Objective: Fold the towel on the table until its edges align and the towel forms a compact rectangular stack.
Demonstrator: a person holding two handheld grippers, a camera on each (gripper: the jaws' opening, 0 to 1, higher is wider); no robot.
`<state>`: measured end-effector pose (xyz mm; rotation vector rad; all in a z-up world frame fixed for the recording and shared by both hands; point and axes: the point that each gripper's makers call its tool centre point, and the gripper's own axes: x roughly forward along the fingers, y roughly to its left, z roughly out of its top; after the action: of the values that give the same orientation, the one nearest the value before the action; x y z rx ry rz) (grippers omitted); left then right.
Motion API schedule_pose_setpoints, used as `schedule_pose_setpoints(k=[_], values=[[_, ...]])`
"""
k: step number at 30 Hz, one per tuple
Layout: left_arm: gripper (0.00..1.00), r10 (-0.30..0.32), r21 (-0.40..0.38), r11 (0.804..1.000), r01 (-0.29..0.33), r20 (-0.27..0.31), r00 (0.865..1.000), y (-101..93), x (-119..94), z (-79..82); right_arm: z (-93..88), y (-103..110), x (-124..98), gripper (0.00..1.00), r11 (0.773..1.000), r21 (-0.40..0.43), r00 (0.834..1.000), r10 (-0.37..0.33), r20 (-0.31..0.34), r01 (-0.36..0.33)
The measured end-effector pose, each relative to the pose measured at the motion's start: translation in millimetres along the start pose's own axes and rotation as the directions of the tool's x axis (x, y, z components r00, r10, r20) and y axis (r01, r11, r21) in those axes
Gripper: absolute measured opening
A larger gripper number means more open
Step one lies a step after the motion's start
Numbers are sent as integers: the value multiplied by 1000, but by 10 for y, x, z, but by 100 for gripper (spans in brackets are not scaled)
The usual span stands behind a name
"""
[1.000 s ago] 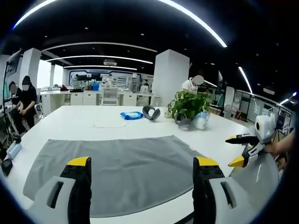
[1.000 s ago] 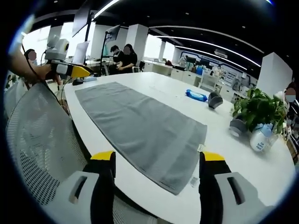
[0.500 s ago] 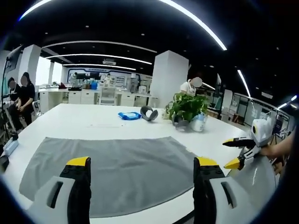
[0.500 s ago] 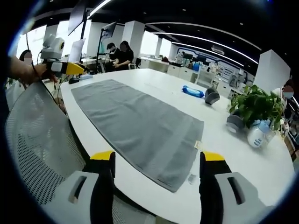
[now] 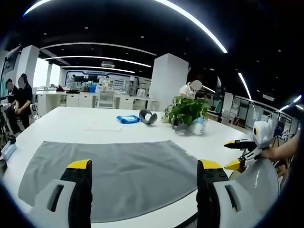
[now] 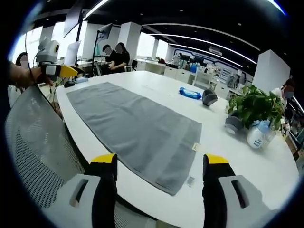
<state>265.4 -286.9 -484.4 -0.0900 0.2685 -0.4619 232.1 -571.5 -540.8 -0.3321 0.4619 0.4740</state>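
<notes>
A long white table (image 5: 71, 127) fills an open office with ceiling light strips. From the left, two seated people (image 5: 16, 97), then the grey towel (image 5: 114, 173) spread flat along the table's near edge, a blue packet (image 5: 127, 118), a potted plant (image 5: 185, 110), and a white mesh chair (image 6: 35, 142). The left gripper (image 5: 142, 166) and right gripper (image 6: 159, 159) hang above the near edge with jaws apart, holding nothing. Since a second ago, both cameras have drifted slightly; the towel lies unmoved.

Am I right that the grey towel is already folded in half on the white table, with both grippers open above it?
Not quite: the towel lies spread flat in one layer, as the right gripper view shows. It is on the white table, and both grippers are open.
</notes>
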Motion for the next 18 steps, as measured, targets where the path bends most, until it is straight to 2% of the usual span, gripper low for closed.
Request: schedule_pose_setpoints(k=[3,7,9,12,15,18], values=[[94,11,-1,1000,-11,6,1000,30,-5,8,1,22,2,70,1000,-4,1000,12,0,-12],[92,16,20,1000,-16,11,1000,34,-12,26,31,-16,-11,72,1000,9,1000,-3,23,3],[87,35,44,998,-37,54,998,65,-62,112,41,-28,-17,72,999,35,999,1,37,-2],[88,64,40,997,-68,86,994,116,-81,174,53,-23,-20,73,999,42,999,4,45,-6],[89,65,44,997,-68,60,996,127,-49,129,76,-31,-38,70,999,48,998,7,64,-10],[88,52,95,994,-55,25,998,67,-27,66,98,-25,-47,69,998,59,996,18,84,-23]])
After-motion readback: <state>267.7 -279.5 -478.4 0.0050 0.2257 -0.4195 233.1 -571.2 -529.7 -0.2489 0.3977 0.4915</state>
